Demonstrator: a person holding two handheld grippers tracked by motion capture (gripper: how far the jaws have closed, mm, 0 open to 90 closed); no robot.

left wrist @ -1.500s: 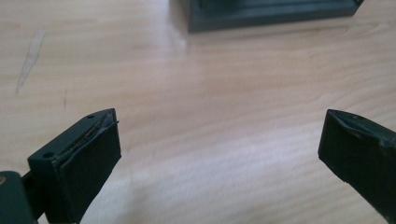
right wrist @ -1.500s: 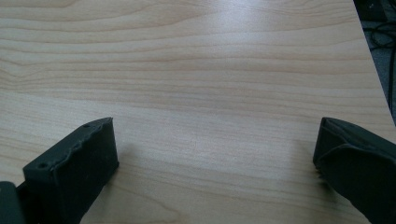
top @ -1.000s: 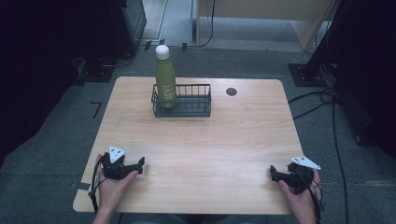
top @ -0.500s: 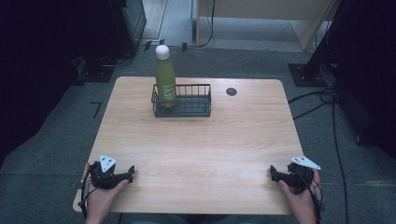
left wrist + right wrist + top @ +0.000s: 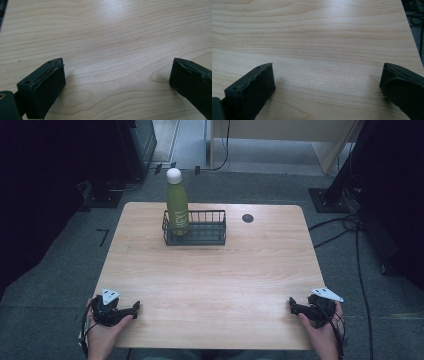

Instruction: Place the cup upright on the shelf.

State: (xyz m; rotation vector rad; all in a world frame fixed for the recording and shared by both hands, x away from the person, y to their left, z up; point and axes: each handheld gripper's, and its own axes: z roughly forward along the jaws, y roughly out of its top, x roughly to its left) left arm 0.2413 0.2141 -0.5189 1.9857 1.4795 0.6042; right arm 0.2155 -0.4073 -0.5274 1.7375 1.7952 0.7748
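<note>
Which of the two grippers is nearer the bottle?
The left gripper. The bottle stands in the left end of the basket, on that gripper's side; the right gripper rests at the opposite near corner.

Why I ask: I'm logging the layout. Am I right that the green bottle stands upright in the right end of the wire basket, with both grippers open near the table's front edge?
Not quite: the high view shows the bottle upright in the left end of the basket. The left gripper and right gripper are open near the table's front edge.

Green bottle [image 5: 177,207] upright in wire basket [image 5: 200,232].
</note>
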